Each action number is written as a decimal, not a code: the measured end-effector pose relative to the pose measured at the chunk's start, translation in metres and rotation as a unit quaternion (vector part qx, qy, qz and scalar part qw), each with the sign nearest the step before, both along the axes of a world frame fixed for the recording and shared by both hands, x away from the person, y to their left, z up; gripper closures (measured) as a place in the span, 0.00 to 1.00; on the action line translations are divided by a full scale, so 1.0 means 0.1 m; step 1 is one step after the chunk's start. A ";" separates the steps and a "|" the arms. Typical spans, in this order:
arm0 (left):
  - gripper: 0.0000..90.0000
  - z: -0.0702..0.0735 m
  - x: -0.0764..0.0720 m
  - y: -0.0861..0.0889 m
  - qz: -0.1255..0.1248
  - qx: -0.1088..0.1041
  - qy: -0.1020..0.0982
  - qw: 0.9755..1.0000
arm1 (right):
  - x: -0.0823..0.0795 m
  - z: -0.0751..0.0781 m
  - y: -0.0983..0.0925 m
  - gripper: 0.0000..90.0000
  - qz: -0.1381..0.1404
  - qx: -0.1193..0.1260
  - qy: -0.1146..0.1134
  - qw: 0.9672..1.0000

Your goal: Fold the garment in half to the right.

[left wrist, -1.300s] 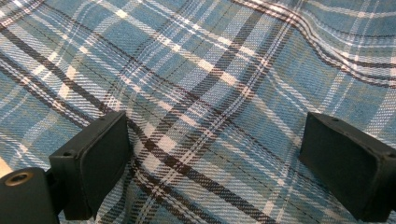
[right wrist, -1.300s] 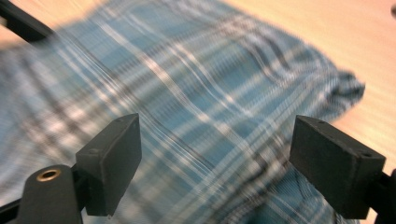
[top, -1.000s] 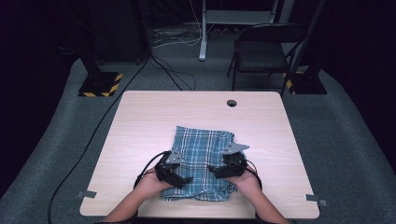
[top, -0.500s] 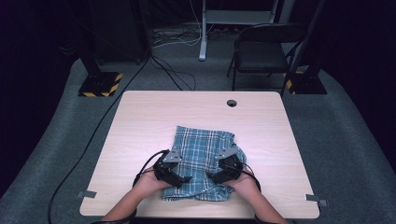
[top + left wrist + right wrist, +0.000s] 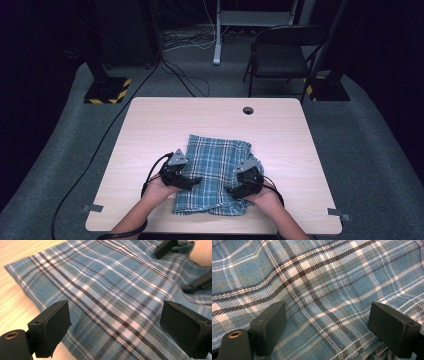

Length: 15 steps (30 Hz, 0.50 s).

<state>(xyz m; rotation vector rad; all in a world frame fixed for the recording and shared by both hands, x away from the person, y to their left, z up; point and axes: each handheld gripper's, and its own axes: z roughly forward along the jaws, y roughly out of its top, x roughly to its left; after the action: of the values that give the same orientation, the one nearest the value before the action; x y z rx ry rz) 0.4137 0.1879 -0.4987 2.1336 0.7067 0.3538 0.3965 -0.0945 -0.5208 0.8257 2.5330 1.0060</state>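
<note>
Near edge of the plaid cloth [image 5: 214, 176] now slightly more bunched between left gripper [image 5: 192, 181] and right gripper [image 5: 231, 190].

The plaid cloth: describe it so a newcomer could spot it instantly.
On the light wooden table, look at the near half, between the person's two hands. There lies a folded cloth, blue-green plaid with dark and white stripes. It is the only fabric on the tabletop; the black grippers flank it.

One plaid cloth [image 5: 215, 175] lies on one table [image 5: 150, 125]. Two grippers: left gripper [image 5: 192, 181], right gripper [image 5: 231, 190]. One chair [image 5: 282, 52] stands behind.
</note>
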 end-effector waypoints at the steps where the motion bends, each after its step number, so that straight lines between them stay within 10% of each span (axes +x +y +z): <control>1: 0.09 0.00 0.01 0.00 0.004 0.001 -0.002 1.000 | -0.01 0.00 0.00 0.15 0.000 0.000 0.000 1.000; 15: 0.08 -0.01 0.08 0.05 0.007 -0.007 0.008 1.000 | -0.06 0.14 -0.14 0.16 -0.017 0.049 -0.016 0.999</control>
<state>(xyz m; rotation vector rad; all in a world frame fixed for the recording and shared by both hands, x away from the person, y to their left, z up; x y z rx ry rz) 0.4215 0.1924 -0.4999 2.1224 0.7323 0.3384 0.3903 -0.1084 -0.5072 0.8697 2.4500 1.1313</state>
